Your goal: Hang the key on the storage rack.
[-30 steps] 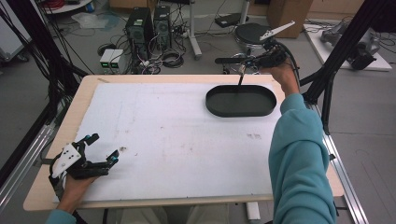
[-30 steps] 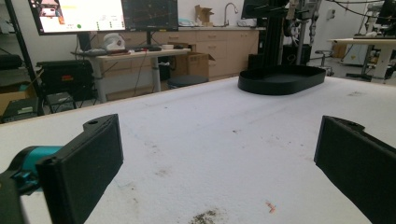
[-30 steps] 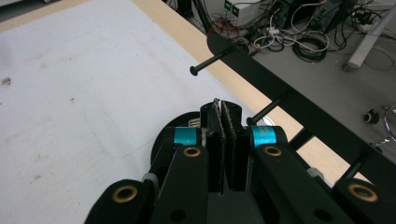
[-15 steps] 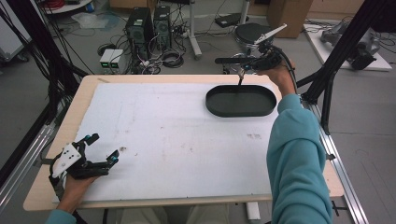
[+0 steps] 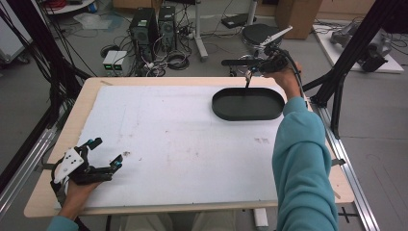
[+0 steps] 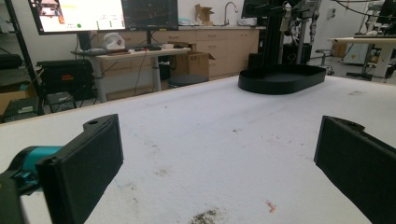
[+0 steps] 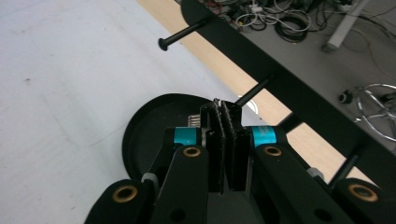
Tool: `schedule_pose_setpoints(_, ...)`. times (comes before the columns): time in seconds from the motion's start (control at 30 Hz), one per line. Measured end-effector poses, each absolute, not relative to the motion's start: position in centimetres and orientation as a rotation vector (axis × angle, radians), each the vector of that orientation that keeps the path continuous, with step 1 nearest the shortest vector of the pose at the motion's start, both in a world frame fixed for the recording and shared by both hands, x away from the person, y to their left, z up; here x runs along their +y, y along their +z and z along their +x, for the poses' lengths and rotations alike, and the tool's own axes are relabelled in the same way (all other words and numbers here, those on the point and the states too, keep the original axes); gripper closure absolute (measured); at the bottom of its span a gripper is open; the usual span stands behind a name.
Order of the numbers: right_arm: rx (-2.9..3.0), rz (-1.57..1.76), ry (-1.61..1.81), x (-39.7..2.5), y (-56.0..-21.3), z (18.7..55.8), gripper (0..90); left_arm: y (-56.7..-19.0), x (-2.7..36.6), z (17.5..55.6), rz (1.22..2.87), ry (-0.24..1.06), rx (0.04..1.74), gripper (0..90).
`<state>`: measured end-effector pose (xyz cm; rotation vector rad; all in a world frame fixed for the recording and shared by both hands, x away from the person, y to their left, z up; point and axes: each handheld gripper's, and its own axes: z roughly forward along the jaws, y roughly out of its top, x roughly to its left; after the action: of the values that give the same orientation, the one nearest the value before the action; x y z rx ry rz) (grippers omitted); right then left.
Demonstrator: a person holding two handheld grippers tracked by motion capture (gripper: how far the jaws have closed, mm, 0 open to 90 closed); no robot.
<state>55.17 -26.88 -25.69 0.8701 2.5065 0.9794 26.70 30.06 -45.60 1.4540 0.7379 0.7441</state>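
A black oval tray [image 5: 222, 109] lies at the far right of the white table top [image 5: 173, 139]. My right gripper [image 5: 247, 83] hangs over the tray's far edge, pointing down, beside a black bar with pegs [image 5: 235, 62]. In the right gripper view its jaws [image 7: 221, 103] are pressed flat together above the tray [image 7: 140, 126], and nothing clear shows between them. My left gripper [image 5: 108, 151] rests at the near left corner, open and holding nothing. In the left gripper view its wide-apart jaws [image 6: 217, 154] face the distant tray [image 6: 280, 77].
The pegged black bar [image 7: 261, 60] crosses just behind the table's far wooden edge [image 7: 196, 42]. Small dirt marks [image 6: 205, 217] spot the white surface near the left gripper. Computers and cables [image 5: 159, 29] sit on the floor beyond the table.
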Motion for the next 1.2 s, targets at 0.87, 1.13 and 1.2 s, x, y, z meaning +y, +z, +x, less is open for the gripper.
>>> schedule_pose_setpoints(0.87,2.466,0.884,0.980,-27.2,-26.3,56.1,88.8,-45.6,30.0,26.7,1.462,0.750,0.735,1.7)
schedule_pose_setpoints(1.13,2.448,0.882,0.998,-27.3,-26.5,56.4,88.8,-45.6,30.0,26.7,1.465,0.750,0.733,1.7)
schedule_pose_setpoints(1.2,2.444,0.881,1.006,-27.3,-26.5,56.5,88.8,-45.6,30.0,26.7,1.463,0.750,0.734,1.7)
